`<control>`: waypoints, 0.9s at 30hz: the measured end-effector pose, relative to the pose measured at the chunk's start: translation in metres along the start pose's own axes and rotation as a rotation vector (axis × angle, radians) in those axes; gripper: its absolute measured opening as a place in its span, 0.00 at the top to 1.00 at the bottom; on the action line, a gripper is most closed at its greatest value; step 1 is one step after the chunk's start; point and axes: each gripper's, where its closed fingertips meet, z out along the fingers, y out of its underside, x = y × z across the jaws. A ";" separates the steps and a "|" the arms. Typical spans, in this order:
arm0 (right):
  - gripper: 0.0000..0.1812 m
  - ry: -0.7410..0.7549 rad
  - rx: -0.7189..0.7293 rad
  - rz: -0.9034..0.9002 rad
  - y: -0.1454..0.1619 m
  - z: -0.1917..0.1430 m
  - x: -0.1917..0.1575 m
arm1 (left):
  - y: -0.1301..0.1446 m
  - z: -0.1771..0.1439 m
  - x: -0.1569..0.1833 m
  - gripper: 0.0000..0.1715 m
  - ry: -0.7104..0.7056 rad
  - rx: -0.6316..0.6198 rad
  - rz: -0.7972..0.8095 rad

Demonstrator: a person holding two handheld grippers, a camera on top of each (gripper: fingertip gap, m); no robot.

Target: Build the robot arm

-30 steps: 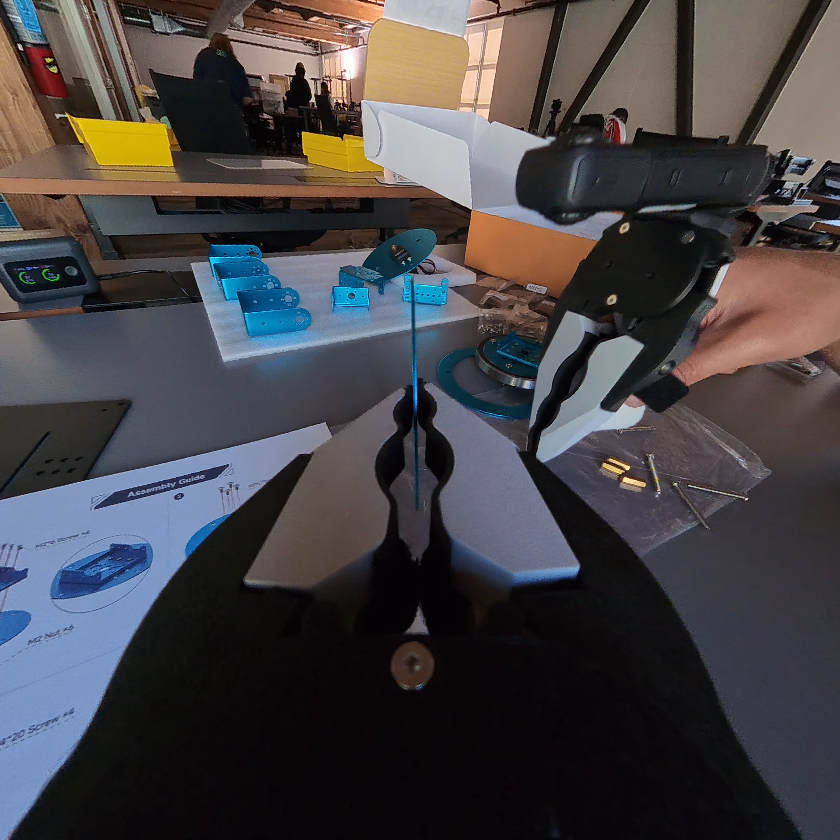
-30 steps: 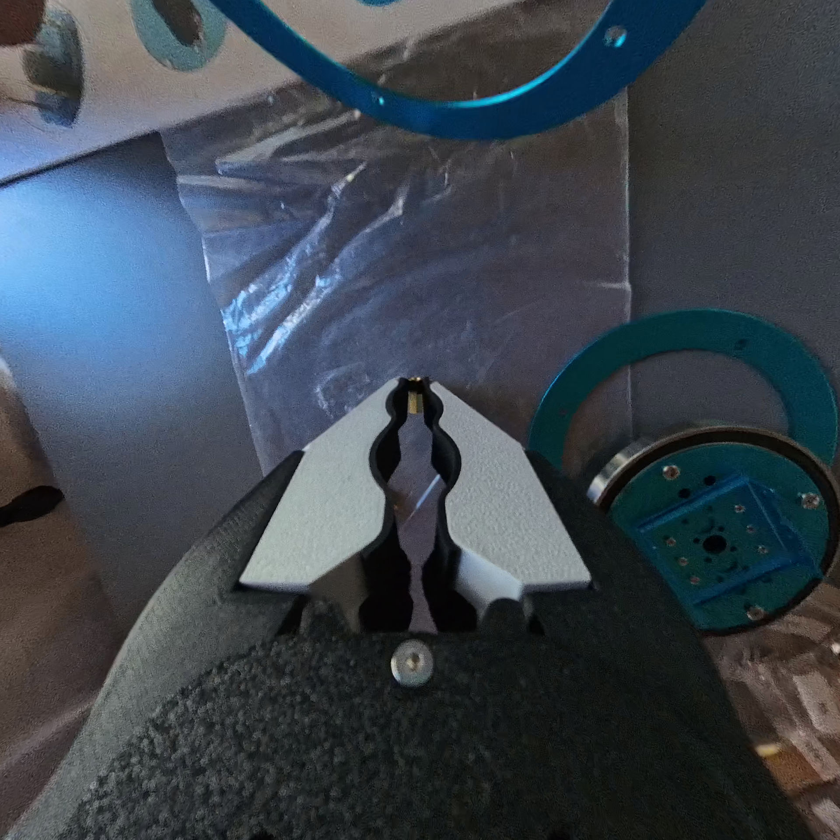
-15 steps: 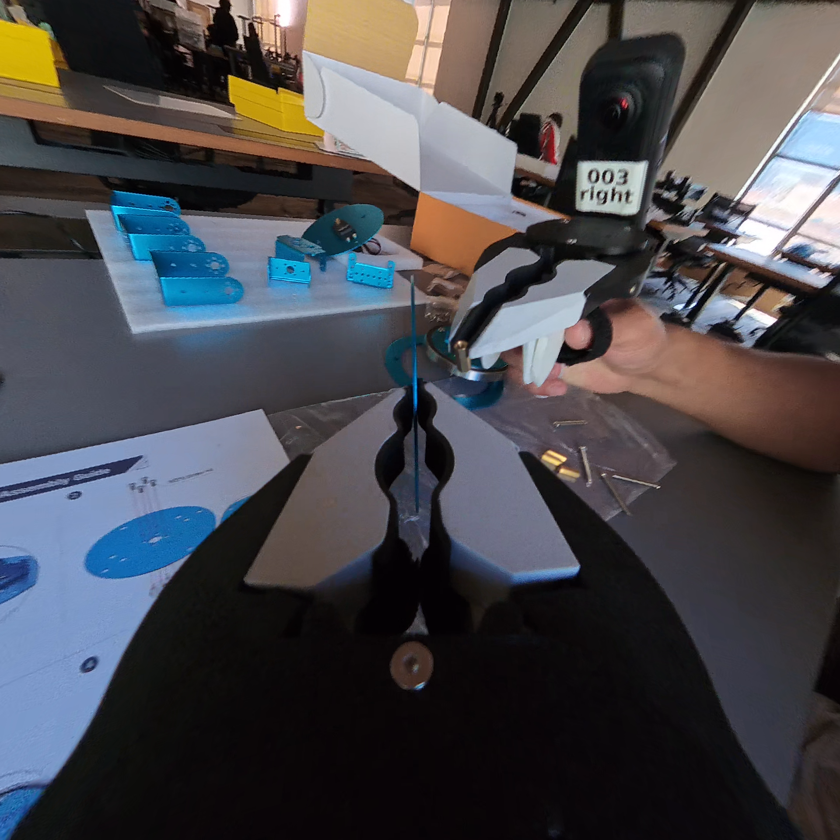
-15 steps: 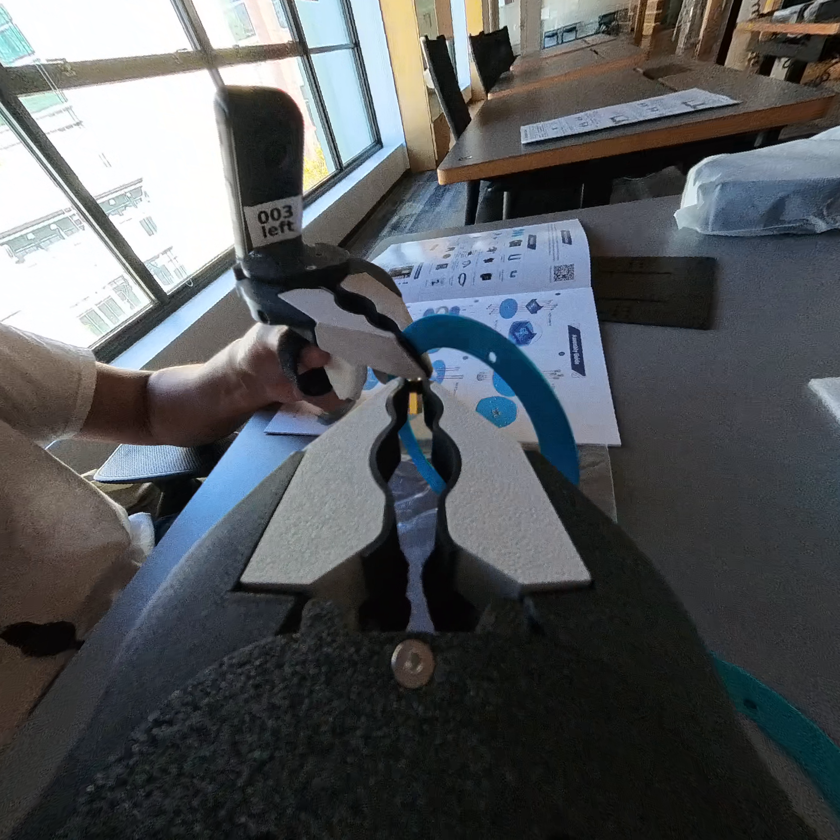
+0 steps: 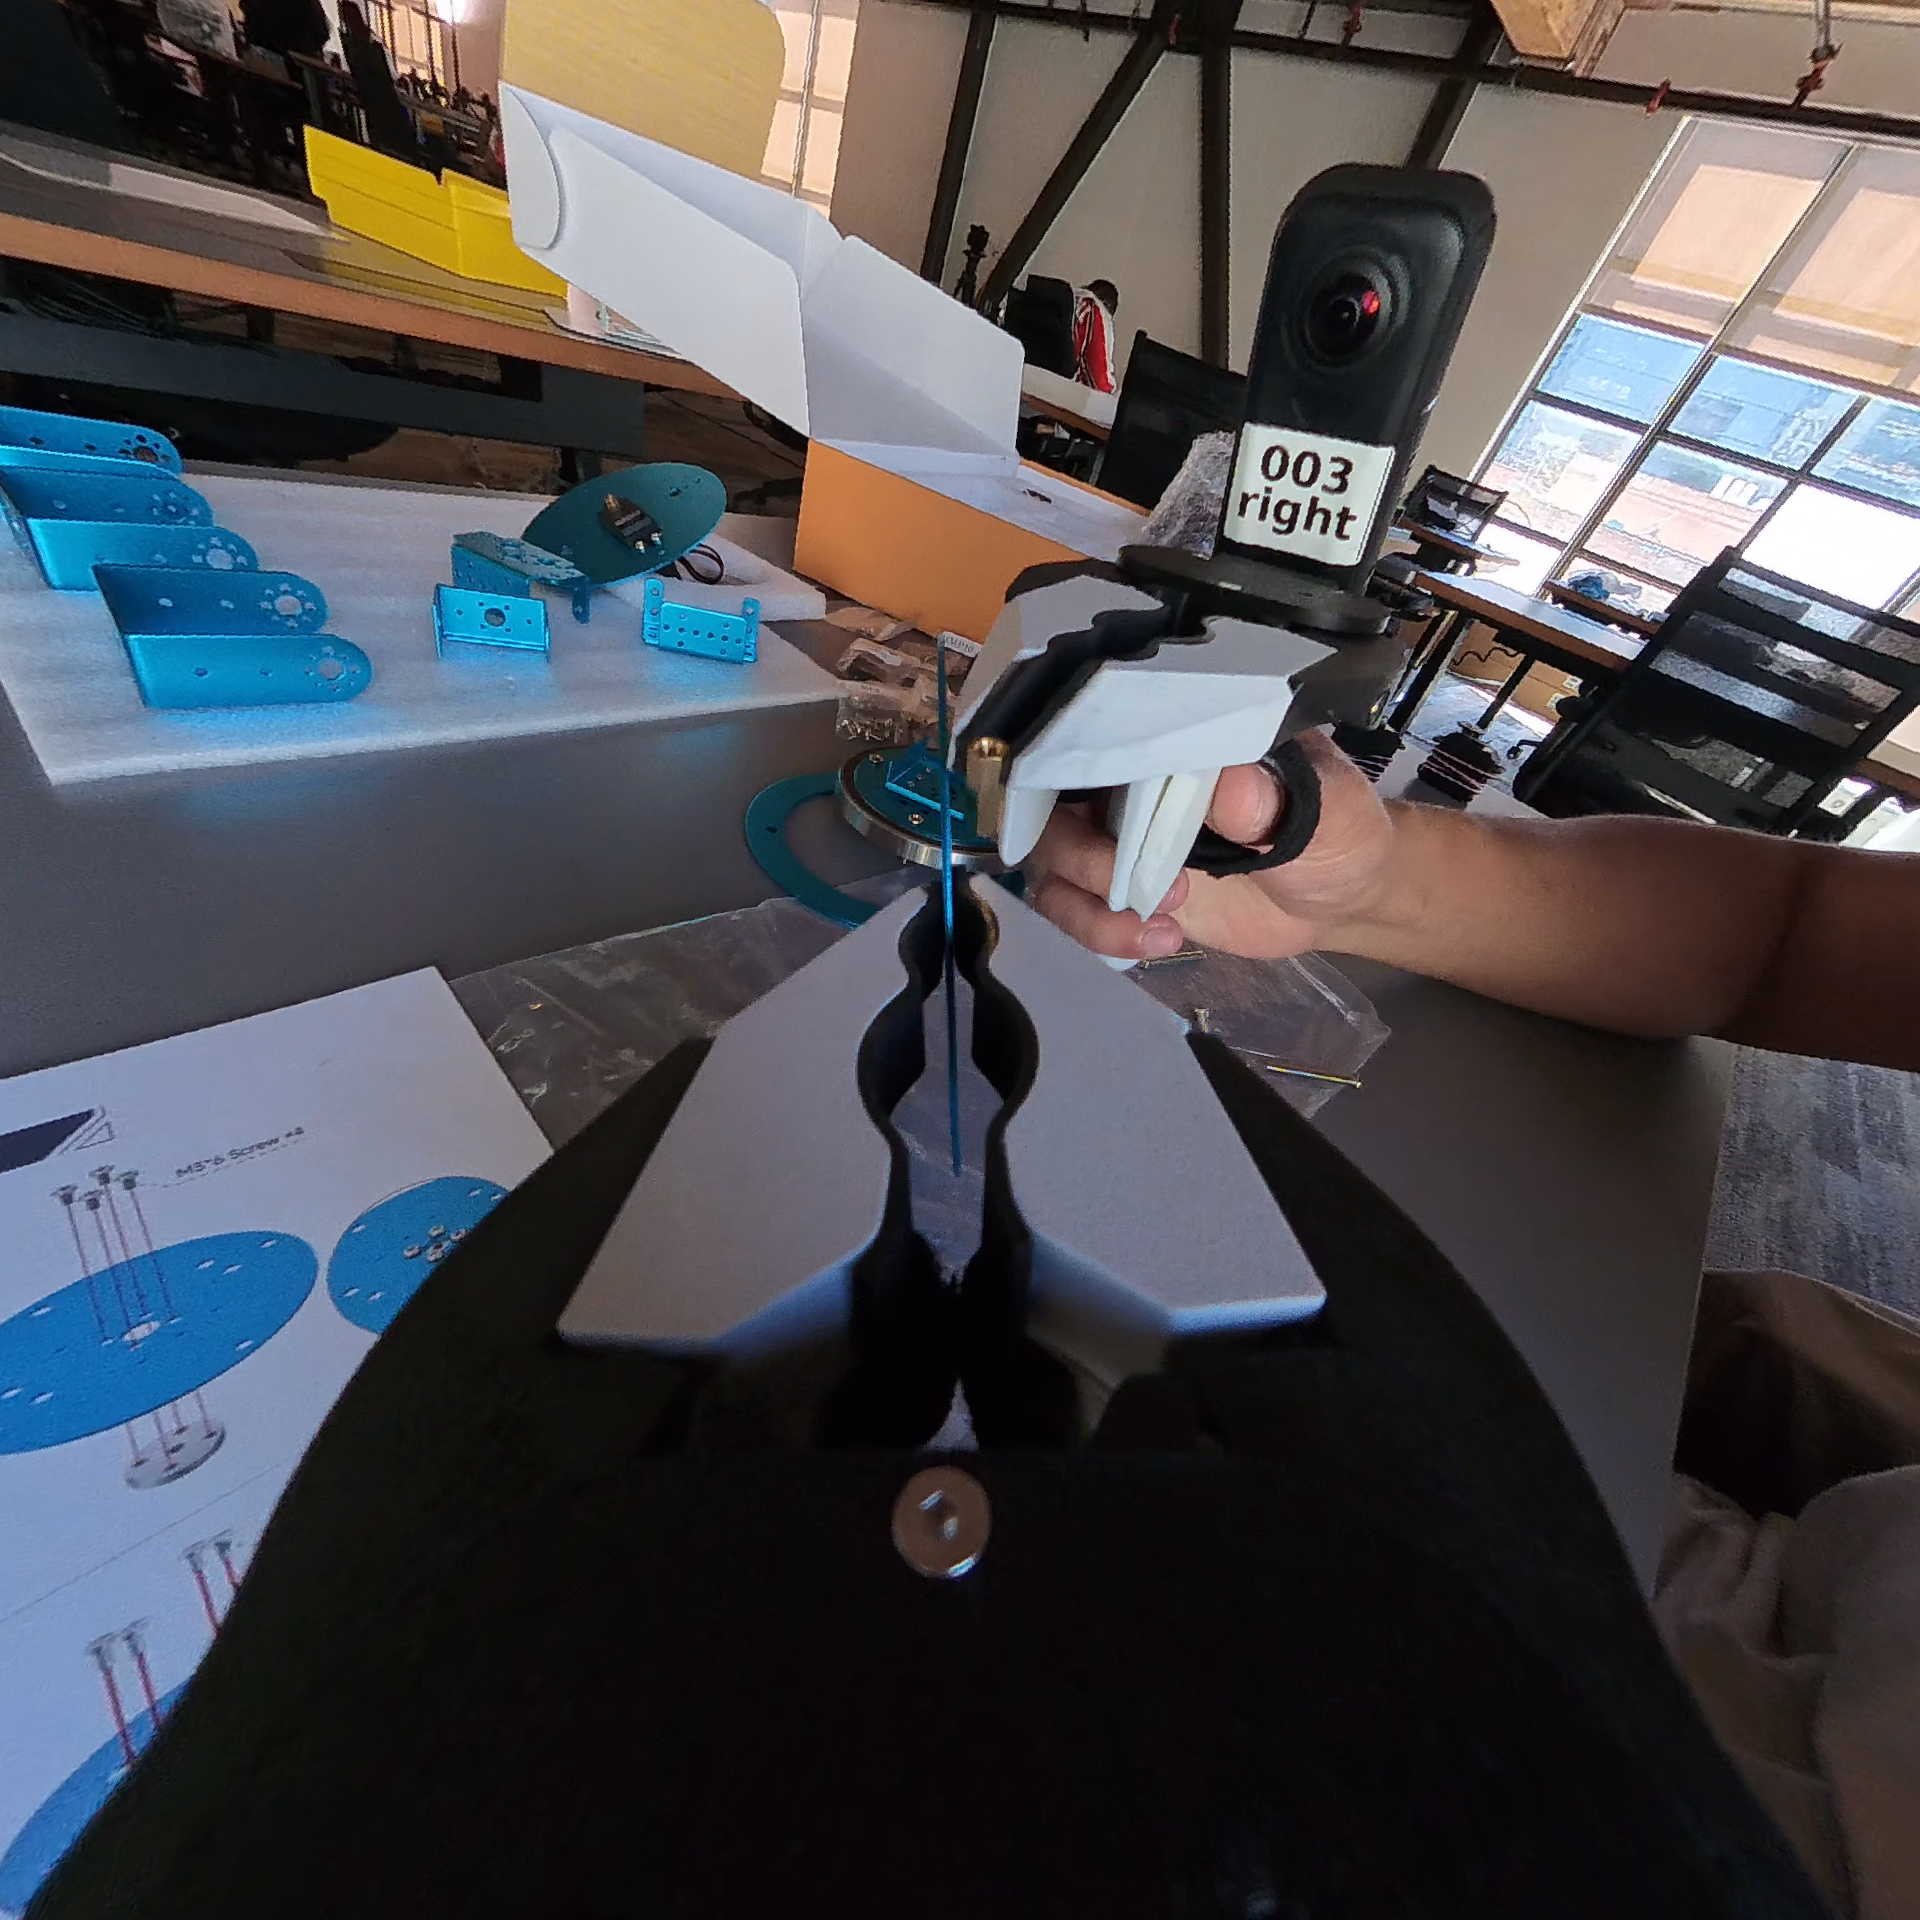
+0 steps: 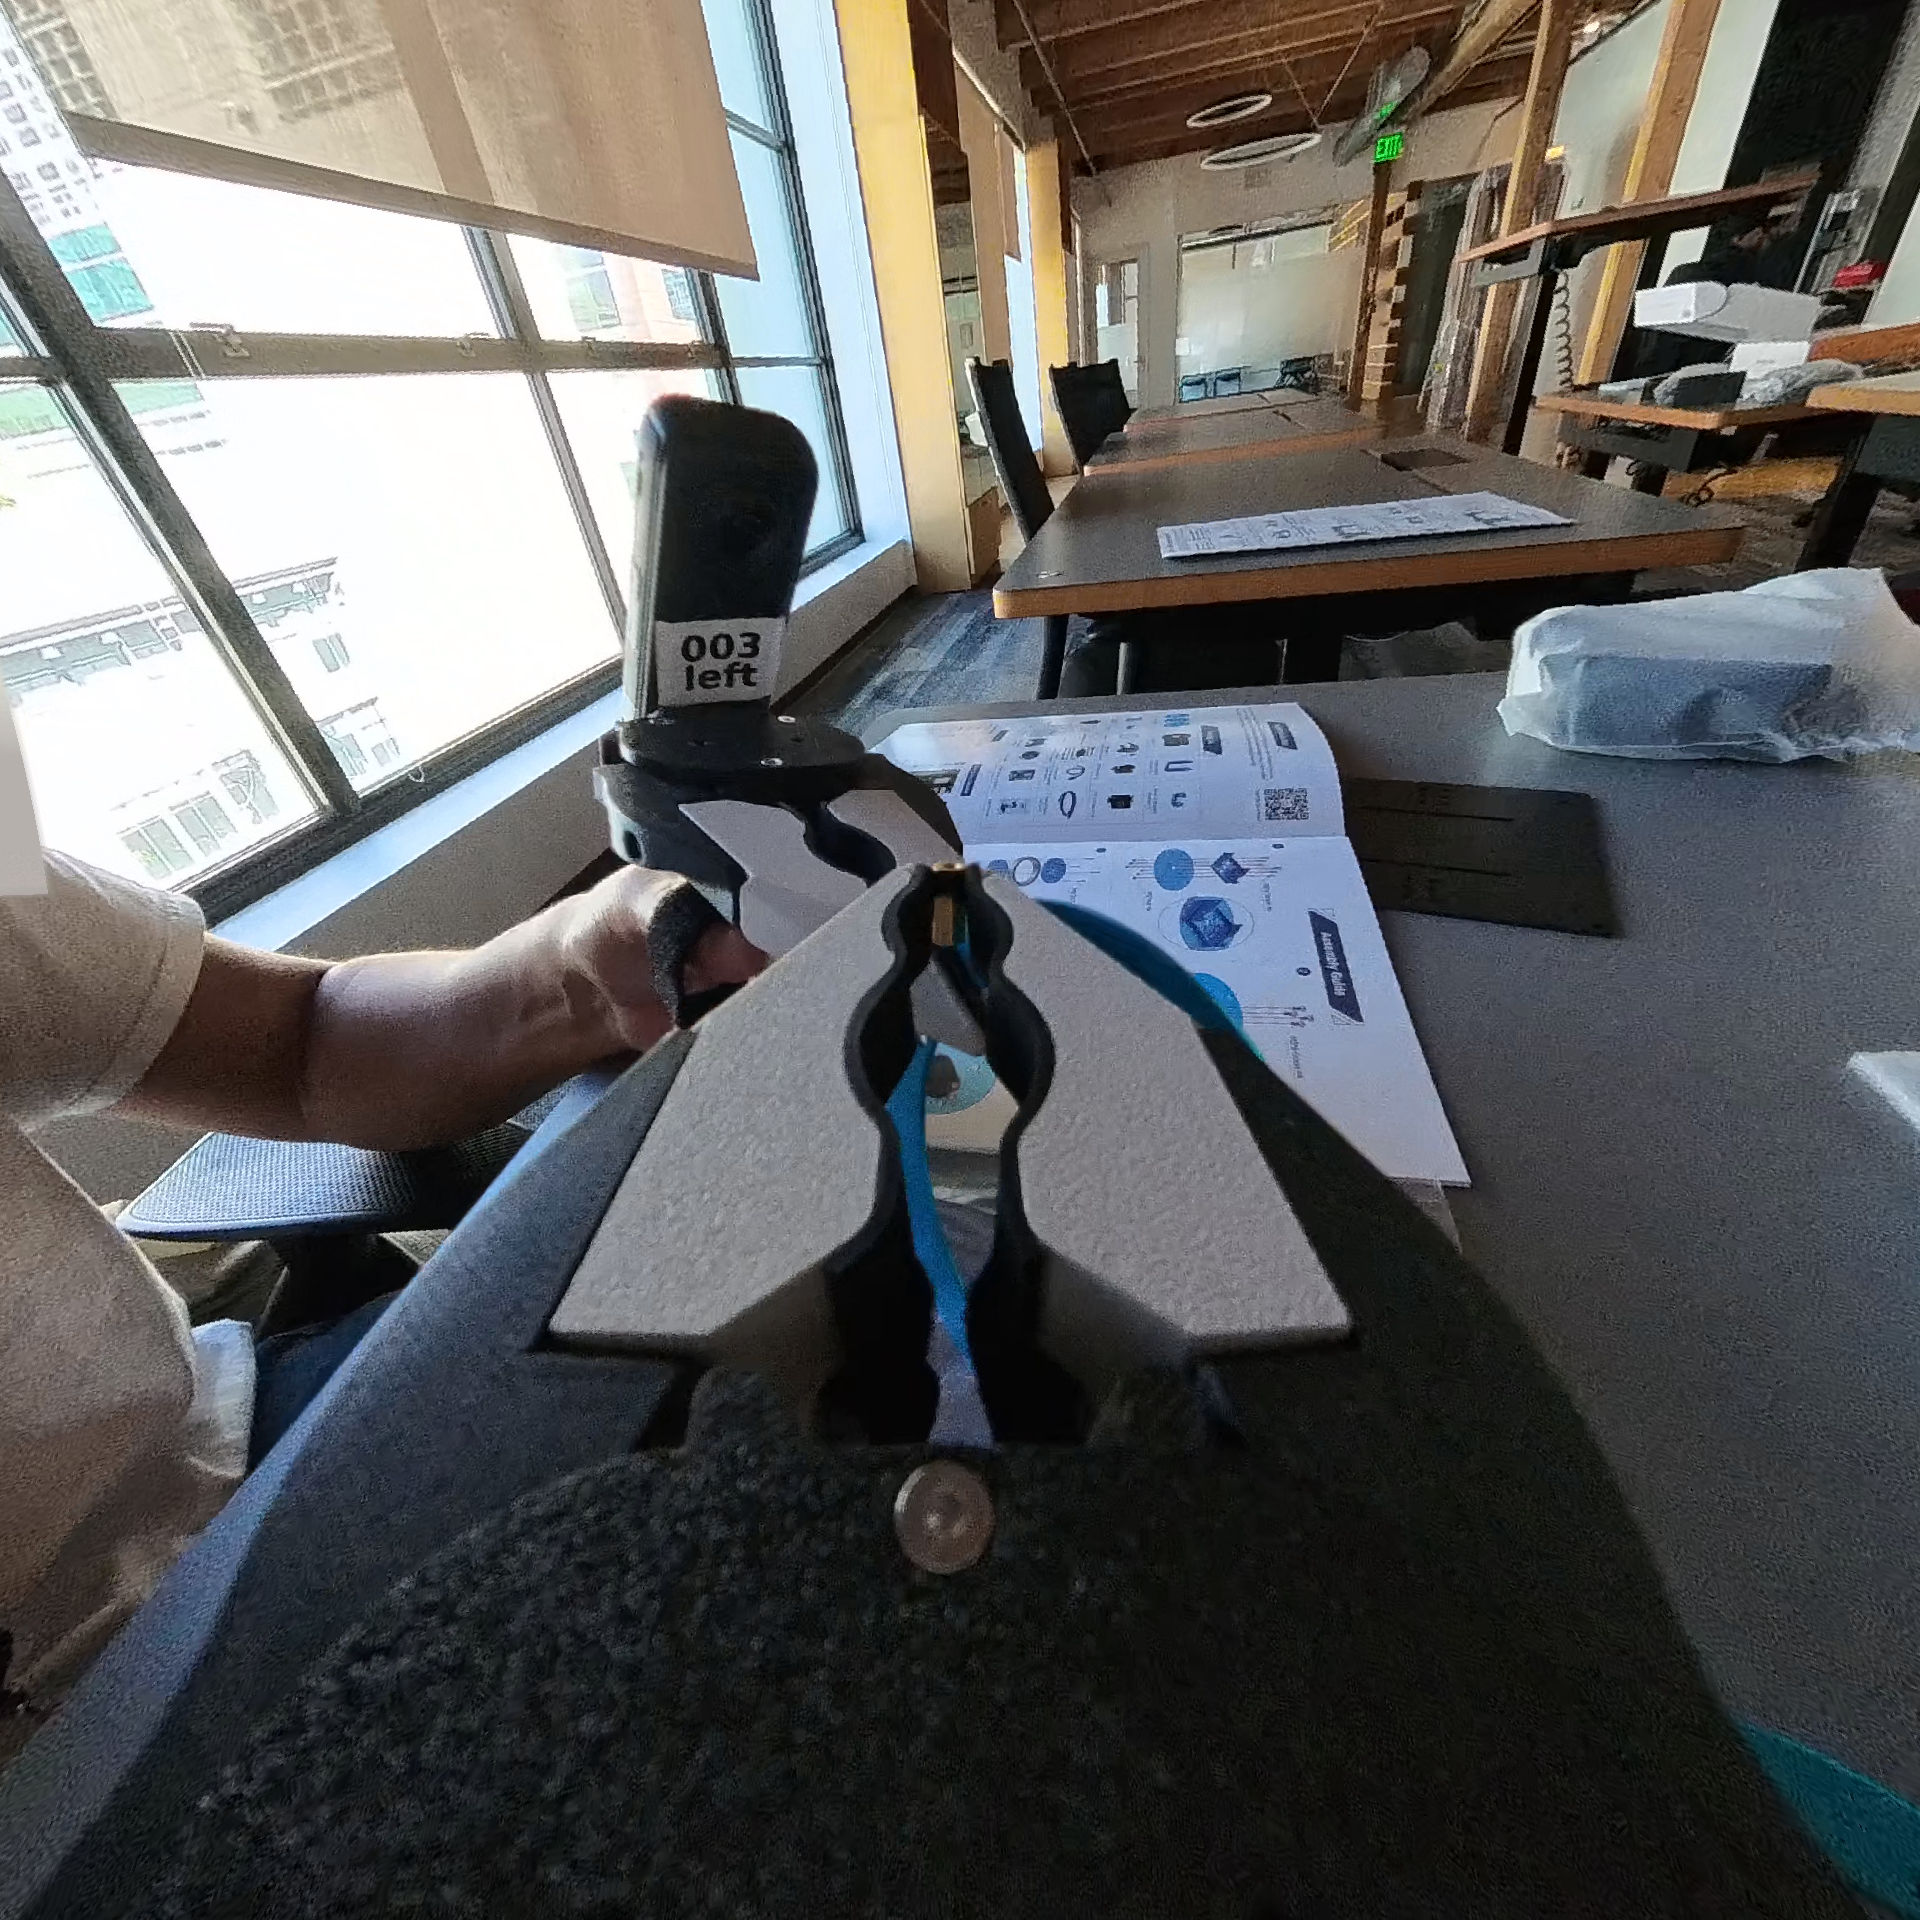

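My left gripper (image 5: 948,904) is shut on a thin blue metal ring (image 5: 951,1039), held upright and seen edge-on between its fingers. My right gripper (image 6: 940,878) is shut on a small brass standoff (image 6: 943,914) at its fingertips. In the left wrist view the right gripper (image 5: 997,792) holds the standoff (image 5: 984,769) right beside the ring's upper part; I cannot tell whether they touch. In the right wrist view the blue ring (image 6: 1127,945) arcs just behind my fingertips, and the left gripper's fingers (image 6: 769,873) face mine, their tips hidden.
A white foam sheet (image 5: 416,727) bears several blue brackets. An open orange and white box (image 5: 914,561) stands behind. A bearing with a blue plate (image 5: 899,800), a teal ring (image 5: 779,842), a plastic bag (image 5: 1247,1018) with screws and an assembly guide (image 5: 260,1143) lie on the grey table.
My right gripper has swung up from over the plastic bag with the brass standoff and come close to the ring. My left gripper has turned right, still holding the ring.
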 end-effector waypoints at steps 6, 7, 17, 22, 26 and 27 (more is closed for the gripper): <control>0.97 0.043 0.015 -0.046 0.000 0.001 -0.002 | -0.008 -0.004 0.001 1.00 0.024 0.051 -0.040; 0.97 0.059 0.019 -0.062 -0.001 0.001 -0.001 | -0.009 -0.005 0.001 1.00 0.031 0.058 -0.051; 0.98 0.072 -0.002 -0.039 0.005 -0.003 0.001 | -0.008 -0.005 -0.004 1.00 -0.001 0.053 -0.038; 0.98 0.074 -0.027 -0.016 0.008 -0.002 0.004 | -0.005 -0.004 -0.006 1.00 -0.035 0.034 0.002; 0.98 0.089 -0.064 -0.069 0.007 -0.011 0.008 | -0.007 -0.006 -0.012 1.00 -0.079 0.040 0.022; 0.97 0.102 -0.101 -0.089 0.010 -0.015 0.010 | -0.006 -0.007 -0.013 1.00 -0.078 0.039 0.010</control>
